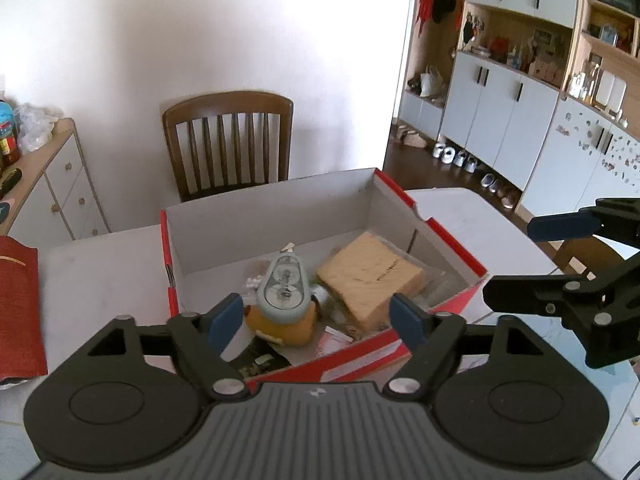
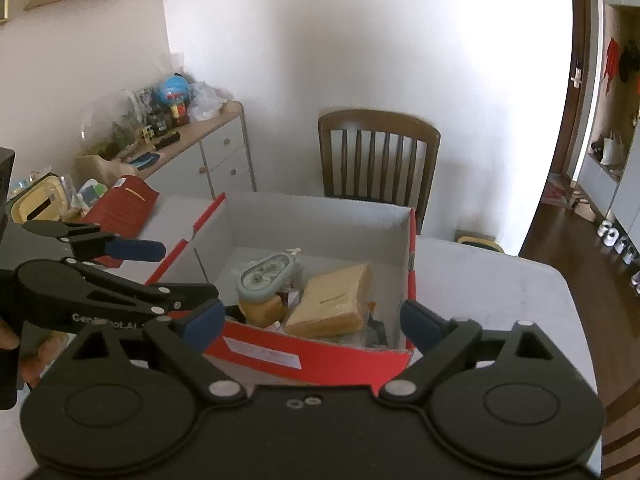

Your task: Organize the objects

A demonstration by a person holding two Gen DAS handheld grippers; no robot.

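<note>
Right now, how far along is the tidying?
Done: the tan pouch, pale blue case and small clutter lie inside the red box. In hand: nothing; left tongs and right tongs are open. Left: the red packet sits outside.

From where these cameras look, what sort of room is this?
Most likely a home dining area beside an entryway. A wooden chair stands at a white table that holds an open red box, a sideboard lines the wall, and shoes sit below cabinets.
</note>
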